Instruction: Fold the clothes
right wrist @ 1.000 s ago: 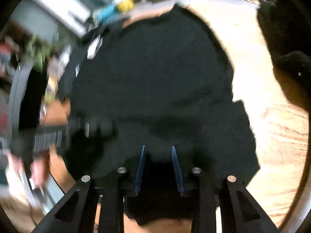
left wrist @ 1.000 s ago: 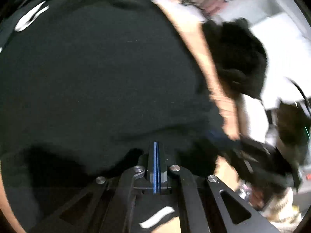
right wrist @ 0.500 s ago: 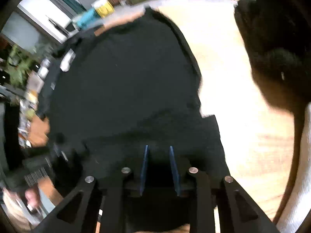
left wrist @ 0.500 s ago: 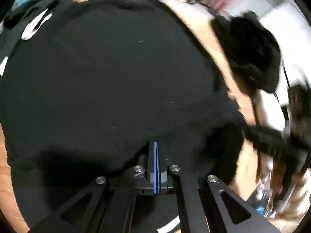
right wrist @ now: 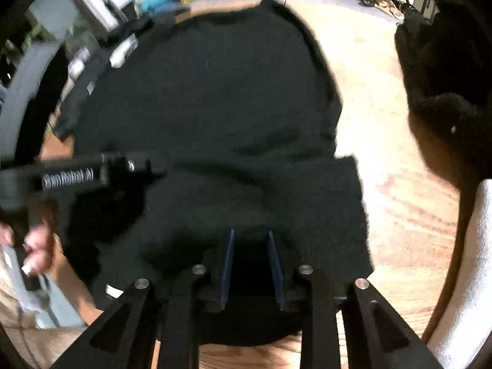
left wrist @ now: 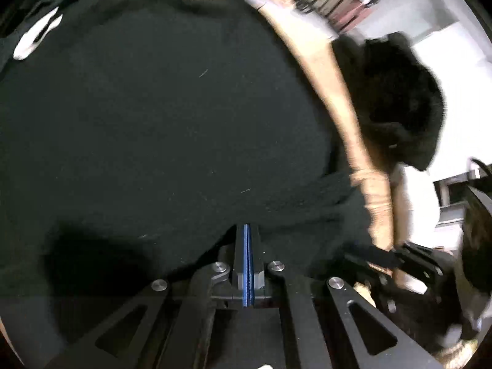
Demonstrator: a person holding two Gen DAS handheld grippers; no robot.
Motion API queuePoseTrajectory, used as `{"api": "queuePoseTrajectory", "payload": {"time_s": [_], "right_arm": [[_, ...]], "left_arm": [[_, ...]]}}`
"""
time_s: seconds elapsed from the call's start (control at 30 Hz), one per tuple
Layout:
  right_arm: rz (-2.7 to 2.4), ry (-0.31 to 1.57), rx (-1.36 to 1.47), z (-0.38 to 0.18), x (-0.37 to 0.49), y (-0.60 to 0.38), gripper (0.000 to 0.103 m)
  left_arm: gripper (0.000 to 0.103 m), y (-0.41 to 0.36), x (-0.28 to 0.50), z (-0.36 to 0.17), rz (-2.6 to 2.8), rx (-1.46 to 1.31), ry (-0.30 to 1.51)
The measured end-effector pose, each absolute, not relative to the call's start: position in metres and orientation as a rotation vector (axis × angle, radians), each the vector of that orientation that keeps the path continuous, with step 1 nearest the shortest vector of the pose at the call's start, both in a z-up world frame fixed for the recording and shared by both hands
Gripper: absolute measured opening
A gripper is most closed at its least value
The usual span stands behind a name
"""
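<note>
A black garment (right wrist: 233,117) lies spread over most of the wooden table (right wrist: 393,203), its far edge near the table's far edge, its near part already doubled over into a thicker band along the near side. The right gripper (right wrist: 250,264) points steeply down at that near band with its blue pads a narrow gap apart; dark cloth sits between them, but I cannot tell whether the pads press on it. The left gripper (left wrist: 247,264) has its pads tight together; the fabric comes right up to the tips, though whether a pinch of it is caught I cannot make out. In the right view the left gripper reaches in from the left side with the person's hand (right wrist: 37,246) below it.

This looks like the middle of a fold, both grippers working the near edge. To do it well, I'd say both need a sure hold on matching points of that edge, then lift together and carry it level toward the far edge, so the crease lands straight. A dark fuzzy heap (right wrist: 446,70) sits toward the table's right side; the fold should stay clear of it. Loose grip on one side would skew the edge.
</note>
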State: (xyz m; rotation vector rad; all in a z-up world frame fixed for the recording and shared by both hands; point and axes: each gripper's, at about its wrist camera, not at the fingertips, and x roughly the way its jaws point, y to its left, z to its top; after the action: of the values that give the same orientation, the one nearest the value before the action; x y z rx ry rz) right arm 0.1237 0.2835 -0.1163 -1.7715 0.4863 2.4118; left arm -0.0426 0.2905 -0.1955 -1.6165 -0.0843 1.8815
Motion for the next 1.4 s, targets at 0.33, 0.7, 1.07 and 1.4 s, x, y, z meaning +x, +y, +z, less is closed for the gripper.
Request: {"api": "queuePoseTrajectory", "payload": {"time_s": [0.33, 0.7, 1.07, 1.4], "right_arm": [[2.238, 0.5, -1.666, -0.125, 0.143, 0.316, 0.024], [2.221, 0.597, -1.639, -0.116, 0.199, 0.293, 0.024], [2.178, 0.758, -1.604, -0.092, 0.274, 0.272, 0.044], [2.087, 1.035, -1.562, -0.092, 0.343, 0.267, 0.081]], "left_arm": [[0.002, 0.329, -0.034, -0.203, 1.856, -1.631, -0.023], [0.002, 0.362, -0.045, -0.209, 1.851, -1.581, 0.043], [0.007, 0.238, -0.032, -0.193, 1.967, -1.57, -0.046], [0.061, -0.001, 0.012, -0.198, 2.271, -1.801, -0.843]]}}
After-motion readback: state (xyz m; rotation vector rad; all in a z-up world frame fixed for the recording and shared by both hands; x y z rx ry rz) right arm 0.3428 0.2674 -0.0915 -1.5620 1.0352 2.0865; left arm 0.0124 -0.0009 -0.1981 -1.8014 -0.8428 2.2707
